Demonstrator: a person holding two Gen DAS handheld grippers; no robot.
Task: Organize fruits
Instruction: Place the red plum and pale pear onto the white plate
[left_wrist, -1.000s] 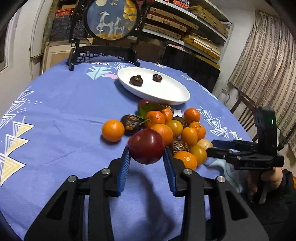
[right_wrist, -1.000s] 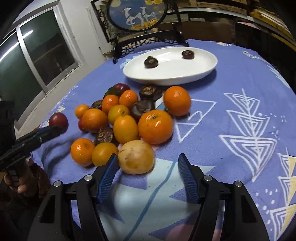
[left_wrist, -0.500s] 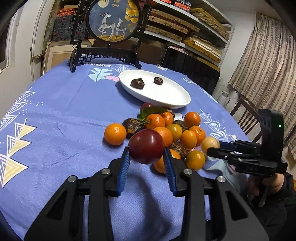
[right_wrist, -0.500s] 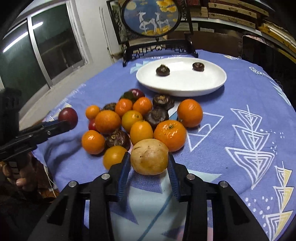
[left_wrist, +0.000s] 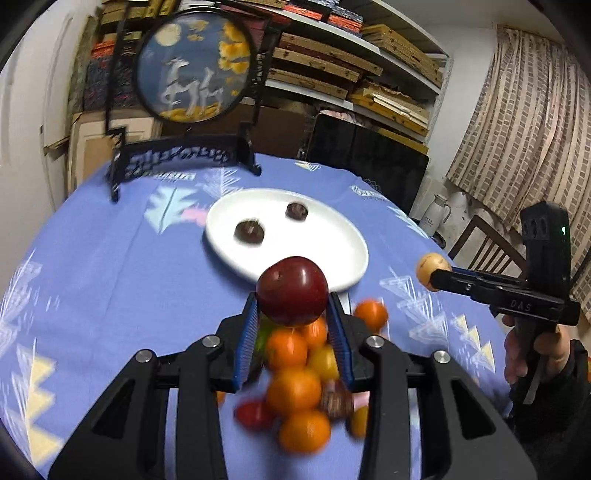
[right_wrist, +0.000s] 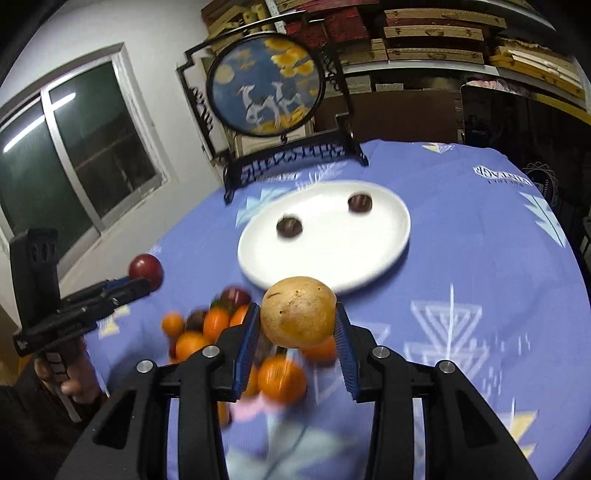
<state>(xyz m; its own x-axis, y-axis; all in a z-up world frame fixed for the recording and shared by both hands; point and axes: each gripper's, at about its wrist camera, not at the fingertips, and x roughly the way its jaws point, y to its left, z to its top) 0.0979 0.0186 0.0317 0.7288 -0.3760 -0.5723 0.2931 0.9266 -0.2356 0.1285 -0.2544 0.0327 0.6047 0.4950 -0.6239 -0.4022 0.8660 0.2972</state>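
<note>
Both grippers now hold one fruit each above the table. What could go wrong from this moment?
1. The red fruit sits high between the left gripper pads, so it may slip out onto the fruit pile below.
2. The yellow fruit in the right gripper is round and smooth; it could roll off the shallow white plate when released.
3. Both grippers seem headed for that plate and might collide.

Each view looks forward along its own gripper's fingers and down across the blue tablecloth (left_wrist: 110, 280) toward the white plate (left_wrist: 332, 240), from above the blurred fruit pile (left_wrist: 299, 391) close beneath. The left wrist view catches the right gripper (left_wrist: 430, 275) at its right edge; the right wrist view catches the left gripper (right_wrist: 147, 275) at its left. Both share plate, pile and the round screen (right_wrist: 264, 86) behind.
</note>
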